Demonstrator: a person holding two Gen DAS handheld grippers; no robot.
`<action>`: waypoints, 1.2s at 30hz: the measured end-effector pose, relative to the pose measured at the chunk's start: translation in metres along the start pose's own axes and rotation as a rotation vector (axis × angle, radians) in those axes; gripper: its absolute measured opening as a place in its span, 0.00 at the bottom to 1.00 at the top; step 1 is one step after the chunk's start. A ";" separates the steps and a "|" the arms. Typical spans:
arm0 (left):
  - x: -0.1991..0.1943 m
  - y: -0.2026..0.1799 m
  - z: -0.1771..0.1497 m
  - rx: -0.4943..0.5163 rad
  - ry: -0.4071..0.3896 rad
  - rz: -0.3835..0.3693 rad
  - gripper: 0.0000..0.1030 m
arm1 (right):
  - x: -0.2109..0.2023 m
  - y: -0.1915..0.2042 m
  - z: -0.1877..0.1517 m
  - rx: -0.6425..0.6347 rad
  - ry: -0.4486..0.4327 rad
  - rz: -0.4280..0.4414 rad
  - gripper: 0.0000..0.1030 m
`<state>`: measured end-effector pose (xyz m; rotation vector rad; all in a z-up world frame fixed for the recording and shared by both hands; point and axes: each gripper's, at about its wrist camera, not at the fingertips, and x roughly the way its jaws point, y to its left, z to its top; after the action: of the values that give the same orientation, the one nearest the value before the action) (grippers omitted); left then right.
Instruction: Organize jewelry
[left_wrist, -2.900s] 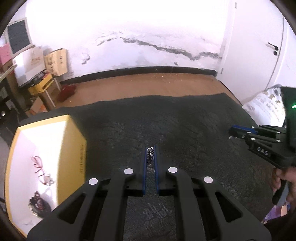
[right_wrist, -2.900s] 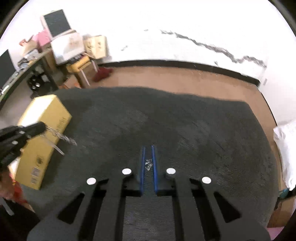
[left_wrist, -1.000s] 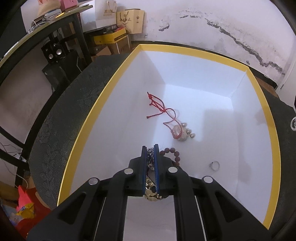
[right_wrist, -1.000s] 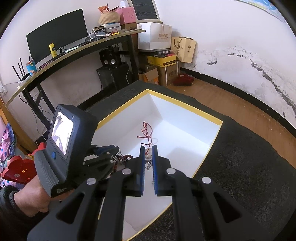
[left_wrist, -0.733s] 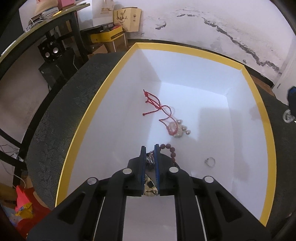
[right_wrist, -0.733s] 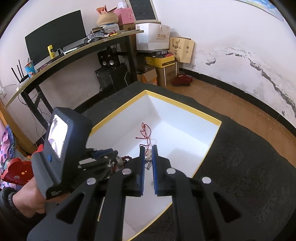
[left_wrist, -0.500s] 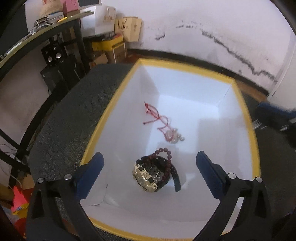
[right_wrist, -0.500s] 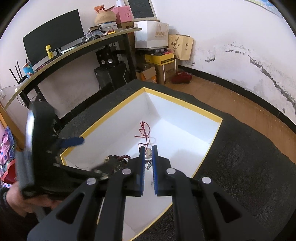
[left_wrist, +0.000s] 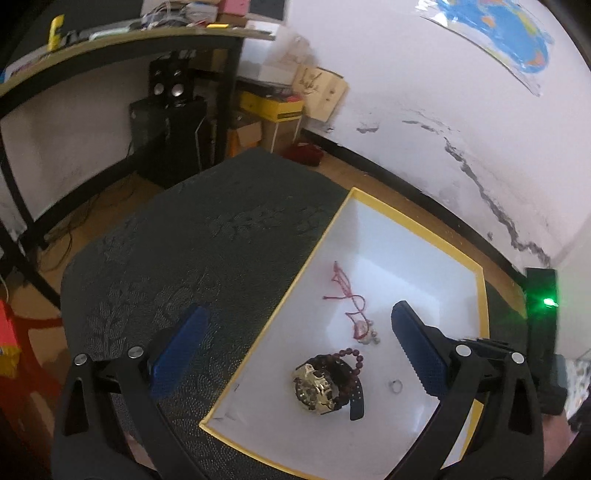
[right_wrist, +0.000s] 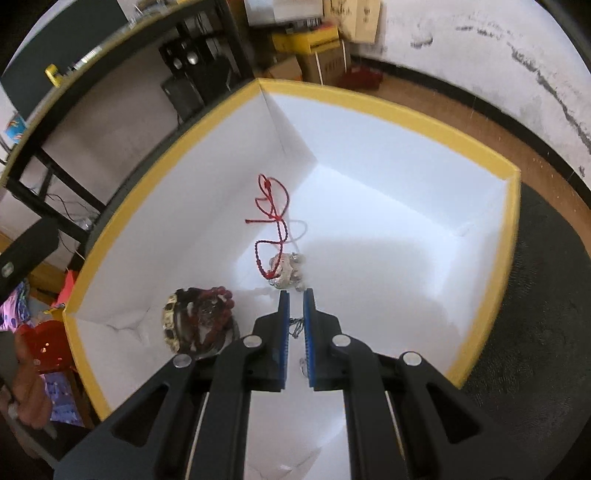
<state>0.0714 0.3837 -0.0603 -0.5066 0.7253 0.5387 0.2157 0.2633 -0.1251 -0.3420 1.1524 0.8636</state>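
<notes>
A white box with a yellow rim (left_wrist: 306, 254) (right_wrist: 388, 107) sits on the dark patterned tabletop. Inside lie a red cord necklace (left_wrist: 345, 291) (right_wrist: 271, 218) with a silvery pendant (right_wrist: 286, 271), a gold watch (left_wrist: 314, 387) (right_wrist: 171, 321) under a dark red bead bracelet (left_wrist: 351, 356) (right_wrist: 218, 299), and a small ring (left_wrist: 395, 386). My left gripper (left_wrist: 299, 332) is wide open and empty, above the box's near left edge. My right gripper (right_wrist: 294, 295) is shut on a thin silvery chain (right_wrist: 295, 326), low inside the box near the pendant.
A black desk (left_wrist: 122, 40) with speakers and cardboard boxes stands behind the table by the white wall. The dark tabletop (left_wrist: 184, 251) extends left of the box. The right gripper's body with a green light (left_wrist: 543, 306) shows at the right edge of the left wrist view.
My left gripper opened, left the watch in the box and pulled back up and to the left. My right gripper moved down into the box with the chain.
</notes>
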 end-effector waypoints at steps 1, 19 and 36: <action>0.001 0.003 0.001 -0.015 0.000 0.006 0.95 | 0.005 0.000 0.003 -0.002 0.015 -0.005 0.08; 0.002 0.018 0.007 -0.065 0.015 0.005 0.95 | 0.039 0.012 0.020 0.022 0.129 -0.106 0.74; -0.027 -0.100 -0.021 0.115 -0.064 -0.187 0.95 | -0.155 -0.059 -0.109 0.067 -0.399 -0.384 0.94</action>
<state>0.1057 0.2884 -0.0299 -0.4427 0.6365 0.3351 0.1673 0.0902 -0.0402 -0.3057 0.7114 0.5216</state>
